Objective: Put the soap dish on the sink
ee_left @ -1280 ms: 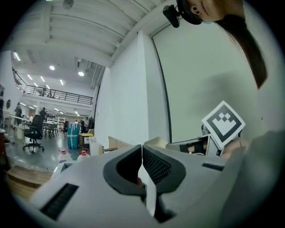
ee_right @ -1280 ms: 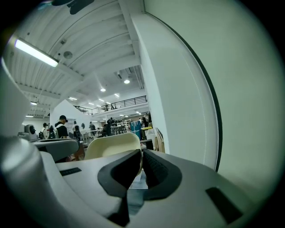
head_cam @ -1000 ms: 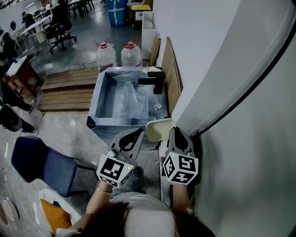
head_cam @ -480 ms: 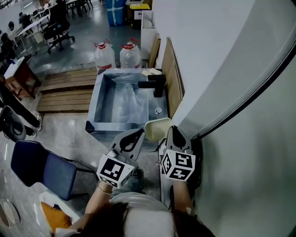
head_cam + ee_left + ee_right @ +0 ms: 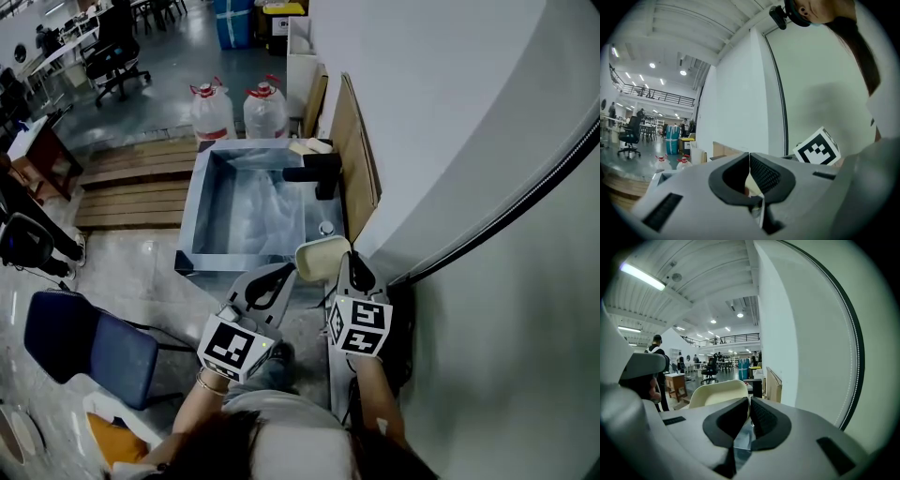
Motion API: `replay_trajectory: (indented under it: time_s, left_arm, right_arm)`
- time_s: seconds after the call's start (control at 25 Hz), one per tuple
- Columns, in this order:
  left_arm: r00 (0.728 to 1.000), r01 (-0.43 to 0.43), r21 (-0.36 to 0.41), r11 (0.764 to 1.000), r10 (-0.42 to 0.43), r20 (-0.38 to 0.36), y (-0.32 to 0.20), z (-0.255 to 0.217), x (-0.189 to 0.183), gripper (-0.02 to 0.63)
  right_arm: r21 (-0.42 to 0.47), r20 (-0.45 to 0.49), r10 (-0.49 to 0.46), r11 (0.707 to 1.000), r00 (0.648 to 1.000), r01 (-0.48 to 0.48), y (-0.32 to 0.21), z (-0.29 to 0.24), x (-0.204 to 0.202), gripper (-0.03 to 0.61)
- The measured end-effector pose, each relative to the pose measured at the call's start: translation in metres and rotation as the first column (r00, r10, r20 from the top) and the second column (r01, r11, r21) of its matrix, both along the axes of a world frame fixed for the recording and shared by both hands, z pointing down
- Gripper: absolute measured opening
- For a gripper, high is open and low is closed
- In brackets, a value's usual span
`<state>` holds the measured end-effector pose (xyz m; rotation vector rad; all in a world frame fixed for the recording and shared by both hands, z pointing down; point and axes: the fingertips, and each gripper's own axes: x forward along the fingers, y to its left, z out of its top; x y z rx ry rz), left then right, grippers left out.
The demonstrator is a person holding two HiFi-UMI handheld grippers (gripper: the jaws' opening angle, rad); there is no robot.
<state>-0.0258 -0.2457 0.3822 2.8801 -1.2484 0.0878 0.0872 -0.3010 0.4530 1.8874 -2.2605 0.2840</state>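
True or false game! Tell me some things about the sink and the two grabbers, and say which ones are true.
1. The right gripper holds the cream soap dish. True.
2. The soap dish lies in the sink. False: it is in the right gripper's jaws, at the sink's near end.
3. The left gripper holds a bottle. False: its jaws are shut on nothing.
4. Two water jugs stand beyond the sink. True.
5. The faucet is white. False: it is black.
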Motion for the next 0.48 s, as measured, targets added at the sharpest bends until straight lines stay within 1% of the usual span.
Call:
replay_trajectory:
  time_s: [0.24,0.48]
  left_arm:
    - [1.000,-0.013,-0.022,1.000,0.013,0.000,-0.011,0.003,-0.001,0.009]
    - [1.000,-0.026,-0.018,1.000,0.026,0.009,-0.025,0.006,0.006,0.009]
  right_arm:
    - [-0.035,-0.026,0.005,0.999,1.000,-0.006,-0.018,0.017,-0.001,0.037]
    - [-0.070,-0.048,0.004,0.998,0.999,-0.008,-0.037,0.041,0.005,0.038]
